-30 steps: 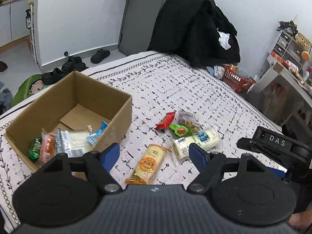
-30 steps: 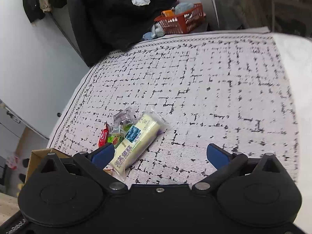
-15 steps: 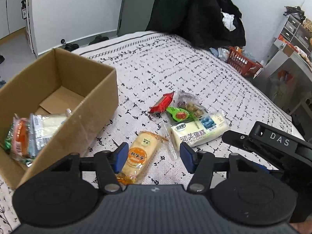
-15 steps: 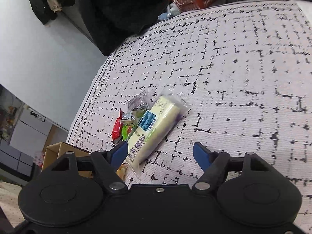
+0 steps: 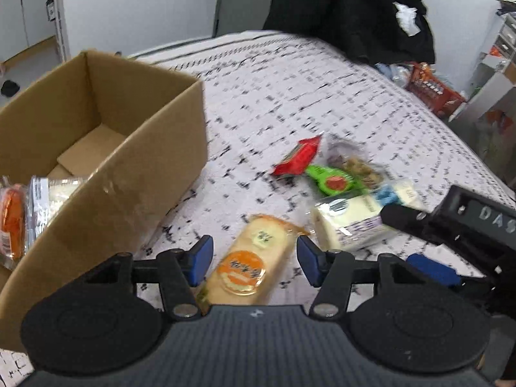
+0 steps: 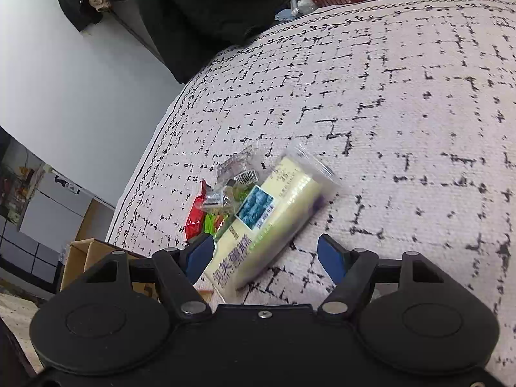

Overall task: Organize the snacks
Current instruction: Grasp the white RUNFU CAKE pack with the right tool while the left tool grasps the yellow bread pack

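as we close in: left gripper [image 5: 254, 259] spread around the orange-label cake [image 5: 250, 266], right gripper [image 6: 266, 254] spread around the cream cake pack [image 6: 272, 222], neither clamped
risk: slippery wrappers could squirt out of our pads, missing the cardboard box [image 5: 142, 174]

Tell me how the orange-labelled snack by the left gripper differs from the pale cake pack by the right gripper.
The orange-labelled snack is tan with a round orange label; the pale cake pack is cream with a blue picture. The snack lies alone between the open left gripper; the cake pack touches the other snacks, between the open right gripper. Both lie flat on the cloth, unboxed.
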Motion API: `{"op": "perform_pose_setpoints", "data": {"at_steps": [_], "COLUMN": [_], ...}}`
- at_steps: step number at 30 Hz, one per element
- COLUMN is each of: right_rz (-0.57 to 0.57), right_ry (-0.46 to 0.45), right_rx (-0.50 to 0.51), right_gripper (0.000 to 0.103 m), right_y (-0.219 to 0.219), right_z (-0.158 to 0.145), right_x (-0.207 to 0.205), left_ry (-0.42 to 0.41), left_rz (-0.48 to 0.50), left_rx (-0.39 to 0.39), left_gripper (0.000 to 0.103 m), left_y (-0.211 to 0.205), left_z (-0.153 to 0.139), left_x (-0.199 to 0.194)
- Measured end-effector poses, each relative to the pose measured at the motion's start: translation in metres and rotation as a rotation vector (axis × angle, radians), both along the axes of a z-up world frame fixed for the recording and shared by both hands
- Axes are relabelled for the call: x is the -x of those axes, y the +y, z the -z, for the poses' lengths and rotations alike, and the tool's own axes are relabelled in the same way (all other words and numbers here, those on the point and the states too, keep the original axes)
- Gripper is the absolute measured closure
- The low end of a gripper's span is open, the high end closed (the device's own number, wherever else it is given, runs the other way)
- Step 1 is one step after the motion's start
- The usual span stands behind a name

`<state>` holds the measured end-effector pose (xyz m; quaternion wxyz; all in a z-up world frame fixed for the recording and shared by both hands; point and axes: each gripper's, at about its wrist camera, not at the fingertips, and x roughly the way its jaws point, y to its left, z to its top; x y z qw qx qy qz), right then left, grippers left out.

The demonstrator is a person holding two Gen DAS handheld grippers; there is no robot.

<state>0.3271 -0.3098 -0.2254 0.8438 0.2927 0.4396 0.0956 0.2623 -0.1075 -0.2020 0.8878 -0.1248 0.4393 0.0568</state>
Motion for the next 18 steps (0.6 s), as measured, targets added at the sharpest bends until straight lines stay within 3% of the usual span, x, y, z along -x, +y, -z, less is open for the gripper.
{"op": "perform_pose_setpoints", "data": {"at_steps": [5,8,10,14,18], "right_rz": [-0.003,-0.007,-0.015,-0.024,-0.014], "right_ry": [-0.013,-0.021,-0.029,-0.039,-0.018], "right_rx": [0.058,0.101,0.14,0.212,0.176], "right_gripper": [0.03,0.028,0.029,0.054,0.062], "right_y": [0.012,0.02,0.026,0.027,0.014], "right_z": [-0.001,-0.001,-0.002,-0.003,-0.005], "right_x": [-0.014,-0.017,-0.017,-0.013,-0.006], "left_ry": [0.033,0.042,0.041,0.044,0.035], "left_rz": [-0.019,-0.042,-0.049,-0.068,-0.07], "left_rx": [0.005,0.005,0.022,0.022,0.03], "left_gripper": [0.048,0.063,0.066,0.067,0.067], "left_y": [0.006,0.01,0.013,0.016,0.015], "left_z": [0.009,0.009,0.008,0.005,0.0], "left_x": [-0.001,-0.002,-0.001,0.001,0.002]}}
